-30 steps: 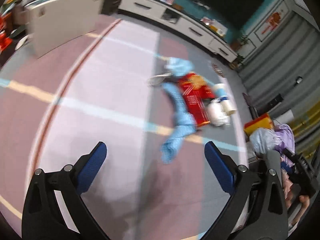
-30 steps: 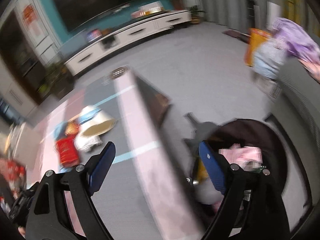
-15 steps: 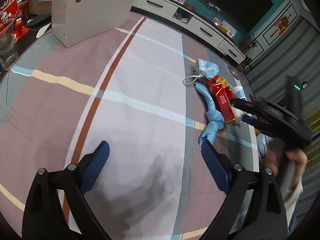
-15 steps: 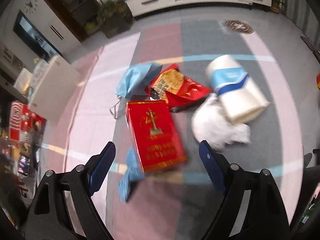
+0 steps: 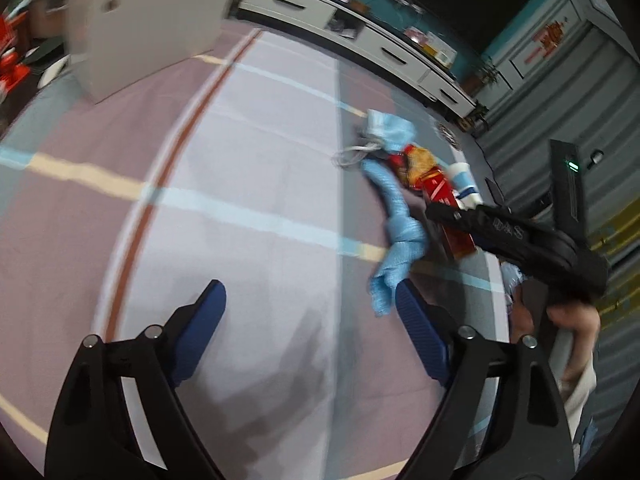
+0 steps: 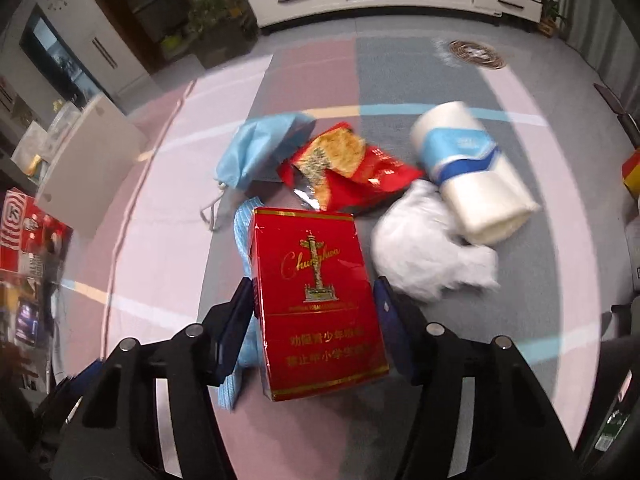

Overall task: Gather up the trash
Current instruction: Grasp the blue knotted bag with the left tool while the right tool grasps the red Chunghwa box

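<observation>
The right gripper (image 6: 314,304) has its 2 jaws narrow, 1 on each long side of the red cigarette pack (image 6: 316,300). They look like they touch it, so I think it is grabbing the pack to lift it. The pack lies flat, its long way pointing straight ahead from the jaws. Past it sit a red snack bag (image 6: 348,172), a blue face mask (image 6: 264,148), white crumpled plastic (image 6: 428,256) and a paper cup (image 6: 472,172). The left gripper (image 5: 310,320) waits wide and holds nothing, over the striped cloth (image 5: 240,208).

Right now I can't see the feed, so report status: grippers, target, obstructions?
Right gripper straddling the red cigarette pack, grip unconfirmed. Left gripper open, empty, over the tablecloth. Blue cloth lies under the pack's left edge; crumpled tissue close right.
</observation>
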A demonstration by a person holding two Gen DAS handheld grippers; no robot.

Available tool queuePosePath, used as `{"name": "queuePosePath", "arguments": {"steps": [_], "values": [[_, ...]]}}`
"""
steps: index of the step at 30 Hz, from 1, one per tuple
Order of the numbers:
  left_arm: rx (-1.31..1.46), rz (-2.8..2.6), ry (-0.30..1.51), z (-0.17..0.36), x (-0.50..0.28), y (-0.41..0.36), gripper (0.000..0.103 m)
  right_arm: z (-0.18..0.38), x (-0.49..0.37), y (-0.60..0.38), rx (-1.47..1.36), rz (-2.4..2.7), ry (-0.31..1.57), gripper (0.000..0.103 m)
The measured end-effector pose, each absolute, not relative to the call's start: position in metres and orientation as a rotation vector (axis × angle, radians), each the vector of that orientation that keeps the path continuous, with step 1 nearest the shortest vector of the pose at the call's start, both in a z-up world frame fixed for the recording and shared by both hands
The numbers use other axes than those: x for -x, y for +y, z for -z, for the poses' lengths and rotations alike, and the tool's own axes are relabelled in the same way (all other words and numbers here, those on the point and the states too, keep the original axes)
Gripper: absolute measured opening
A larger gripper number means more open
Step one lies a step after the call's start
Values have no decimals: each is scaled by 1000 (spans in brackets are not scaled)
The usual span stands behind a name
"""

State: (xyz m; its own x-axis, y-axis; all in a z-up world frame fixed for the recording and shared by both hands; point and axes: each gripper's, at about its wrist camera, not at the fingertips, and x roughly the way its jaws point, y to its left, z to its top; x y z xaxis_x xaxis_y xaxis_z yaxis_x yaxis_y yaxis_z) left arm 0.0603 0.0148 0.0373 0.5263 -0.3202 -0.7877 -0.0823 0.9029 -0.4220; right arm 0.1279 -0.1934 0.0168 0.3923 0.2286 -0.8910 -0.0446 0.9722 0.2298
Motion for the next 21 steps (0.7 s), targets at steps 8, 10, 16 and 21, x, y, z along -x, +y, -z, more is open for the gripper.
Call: {"name": "queuePosePath", "arguments": {"steps": [8, 10, 16, 21], "values": [[340, 215, 1032, -33, -118, -58, 71, -53, -66, -249, -198, -35, 1068, 60], [336, 223, 1052, -28, -130, -70, 67, -58, -52, -267, -196, 3, 1054, 60], [295, 205, 1099, -9, -148, -94, 59, -70, -43, -285, -228, 20, 998, 60], [310, 179, 1085, -3, -146, -94, 36, -74, -38, -286, -191, 44, 972, 60]]}}
